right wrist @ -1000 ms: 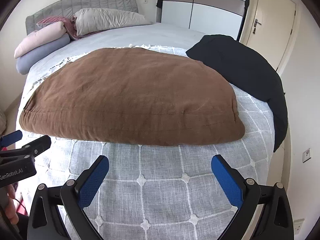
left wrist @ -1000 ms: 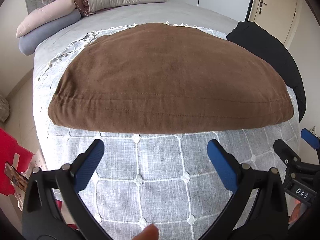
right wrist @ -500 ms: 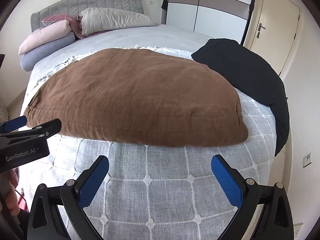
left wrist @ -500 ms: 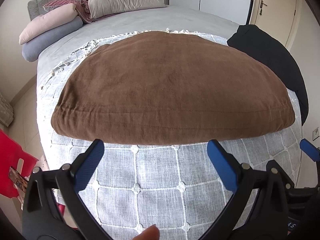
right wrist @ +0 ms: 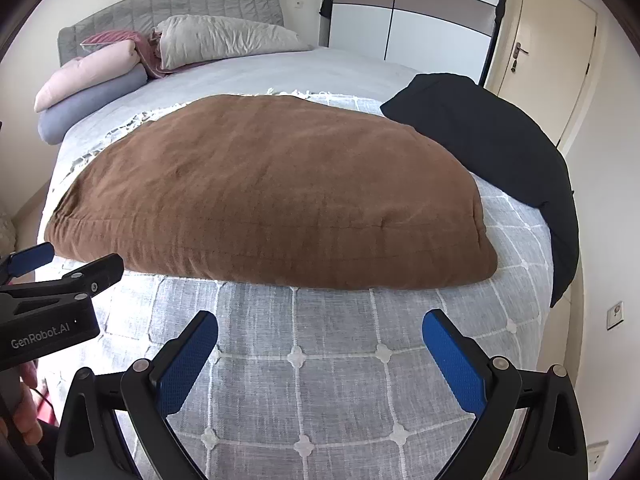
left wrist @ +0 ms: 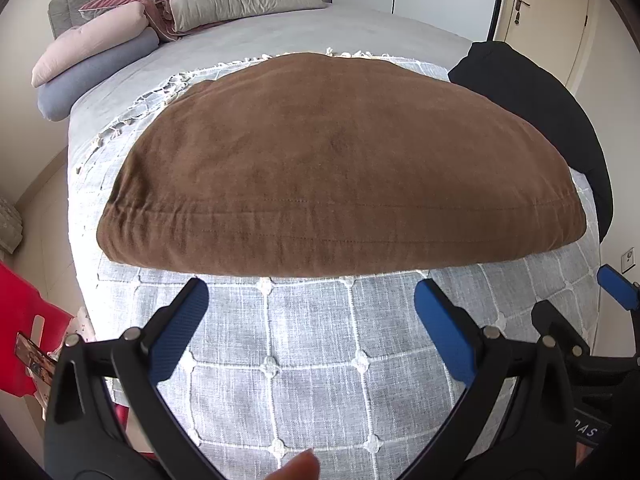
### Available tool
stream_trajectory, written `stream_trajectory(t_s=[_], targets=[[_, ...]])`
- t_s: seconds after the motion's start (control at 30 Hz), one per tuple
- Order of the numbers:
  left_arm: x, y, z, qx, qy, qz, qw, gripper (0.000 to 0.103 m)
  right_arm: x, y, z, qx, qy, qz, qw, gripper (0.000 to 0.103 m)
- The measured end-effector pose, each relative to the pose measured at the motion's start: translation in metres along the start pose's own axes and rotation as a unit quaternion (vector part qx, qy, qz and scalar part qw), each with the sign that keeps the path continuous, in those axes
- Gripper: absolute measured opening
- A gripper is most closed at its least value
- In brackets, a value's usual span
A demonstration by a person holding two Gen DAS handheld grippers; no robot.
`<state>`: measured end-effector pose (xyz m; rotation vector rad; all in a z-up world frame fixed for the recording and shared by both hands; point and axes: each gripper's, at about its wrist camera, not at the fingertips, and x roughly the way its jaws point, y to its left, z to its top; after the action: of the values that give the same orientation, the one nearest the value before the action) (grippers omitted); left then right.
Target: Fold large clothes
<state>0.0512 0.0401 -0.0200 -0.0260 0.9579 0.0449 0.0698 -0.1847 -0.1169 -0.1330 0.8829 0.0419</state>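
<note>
A large brown garment [left wrist: 340,168] [right wrist: 272,196] lies folded flat across the grey checked bedspread [left wrist: 312,344] [right wrist: 340,360]. Its stitched hem runs along the near edge. My left gripper [left wrist: 312,316] hovers open just in front of that hem, nothing between its blue pads. My right gripper [right wrist: 320,344] is also open, a little back from the hem, toward the garment's right half. The left gripper [right wrist: 60,276] shows at the left edge of the right wrist view; the right gripper [left wrist: 580,308] shows at the right edge of the left wrist view.
A black garment [left wrist: 552,112] [right wrist: 500,148] lies at the bed's right edge beside the brown one. Pillows and rolled bedding [right wrist: 120,76] are stacked at the headboard. A red object [left wrist: 20,332] stands by the bed's left side. A wardrobe and door [right wrist: 552,52] are behind.
Both grippers have drawn back and risen slightly from the brown garment, so more of the bed and headboard shows. Both stay open; the garment has not moved.
</note>
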Motion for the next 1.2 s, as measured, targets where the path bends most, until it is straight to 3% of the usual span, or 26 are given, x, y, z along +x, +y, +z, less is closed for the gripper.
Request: stream_trajectory(t_s=[1.2], targets=[[0.0024,-0.0060,-0.0052,0.020,0.003,0.010,0.9997,0.102,0.0005,0.0006,-0.0022,0.000,0.006,0.003,1.000,0.103]])
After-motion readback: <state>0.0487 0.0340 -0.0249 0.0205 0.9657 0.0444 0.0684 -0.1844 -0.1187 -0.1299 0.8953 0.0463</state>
